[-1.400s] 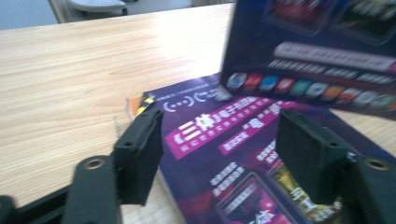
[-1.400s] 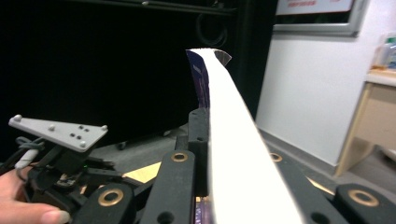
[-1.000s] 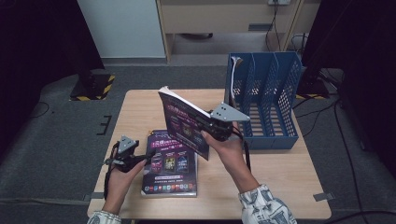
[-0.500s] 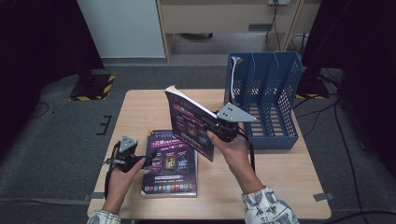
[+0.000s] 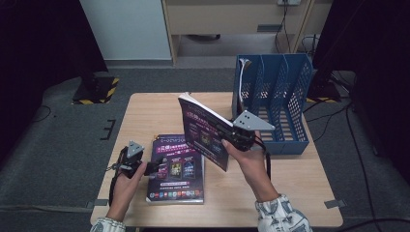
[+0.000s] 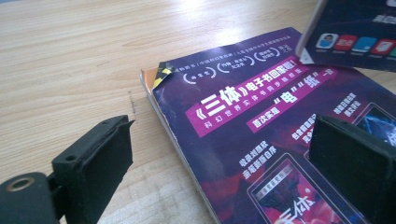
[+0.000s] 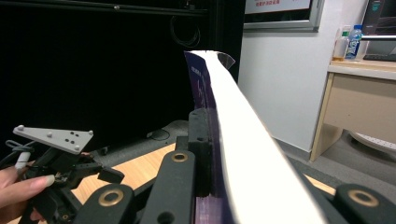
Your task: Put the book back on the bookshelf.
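The raised book [image 5: 205, 133] hangs tilted above the table's [image 5: 145, 113] middle, clamped at its lower edge by the right gripper [image 5: 231, 137], whose pads press both covers. At about seven o'clock from it, a second book [image 5: 176, 169] with the same purple cover lies flat near the front edge. The left gripper [image 5: 153, 167] sits at that book's nine o'clock side; its jaws have just been opening and stand apart astride the book's edge without pressing it. A blue file rack [image 5: 273, 104] stands at two o'clock of the raised book.
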`<state>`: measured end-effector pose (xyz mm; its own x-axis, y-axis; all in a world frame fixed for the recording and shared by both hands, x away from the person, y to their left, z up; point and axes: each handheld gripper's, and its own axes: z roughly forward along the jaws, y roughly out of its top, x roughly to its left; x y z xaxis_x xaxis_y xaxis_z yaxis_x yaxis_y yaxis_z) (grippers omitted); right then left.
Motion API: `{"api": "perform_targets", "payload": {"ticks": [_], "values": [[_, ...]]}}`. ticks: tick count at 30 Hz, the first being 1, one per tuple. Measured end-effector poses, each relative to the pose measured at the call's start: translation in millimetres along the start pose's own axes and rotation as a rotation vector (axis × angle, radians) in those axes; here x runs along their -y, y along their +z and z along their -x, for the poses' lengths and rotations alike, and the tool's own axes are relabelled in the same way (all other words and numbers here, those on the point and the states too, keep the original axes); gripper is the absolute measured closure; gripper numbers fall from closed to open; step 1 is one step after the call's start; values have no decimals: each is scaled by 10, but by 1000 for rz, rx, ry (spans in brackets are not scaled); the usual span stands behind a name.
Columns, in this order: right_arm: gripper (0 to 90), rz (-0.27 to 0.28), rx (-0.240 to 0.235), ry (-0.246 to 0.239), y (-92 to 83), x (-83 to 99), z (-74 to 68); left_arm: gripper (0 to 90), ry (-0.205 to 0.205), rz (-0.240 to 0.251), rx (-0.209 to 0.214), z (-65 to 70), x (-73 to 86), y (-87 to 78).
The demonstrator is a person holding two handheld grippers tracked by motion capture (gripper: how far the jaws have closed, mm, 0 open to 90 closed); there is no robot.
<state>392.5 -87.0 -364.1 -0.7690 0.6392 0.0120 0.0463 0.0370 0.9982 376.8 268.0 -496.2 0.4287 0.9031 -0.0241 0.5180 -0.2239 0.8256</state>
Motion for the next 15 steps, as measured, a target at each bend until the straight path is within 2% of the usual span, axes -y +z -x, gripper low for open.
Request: {"api": "perform_targets", "payload": {"ticks": [6, 10, 15], "values": [[824, -5, 7, 5, -41, 1, 13, 57, 9, -11, -36, -35, 19, 14], [824, -3, 13, 2, -53, 1, 28, 57, -7, -20, -48, -59, 25, 37], [824, -9, 13, 9, -77, 22, 30, 56, -27, -33, -83, -108, 34, 62]]}}
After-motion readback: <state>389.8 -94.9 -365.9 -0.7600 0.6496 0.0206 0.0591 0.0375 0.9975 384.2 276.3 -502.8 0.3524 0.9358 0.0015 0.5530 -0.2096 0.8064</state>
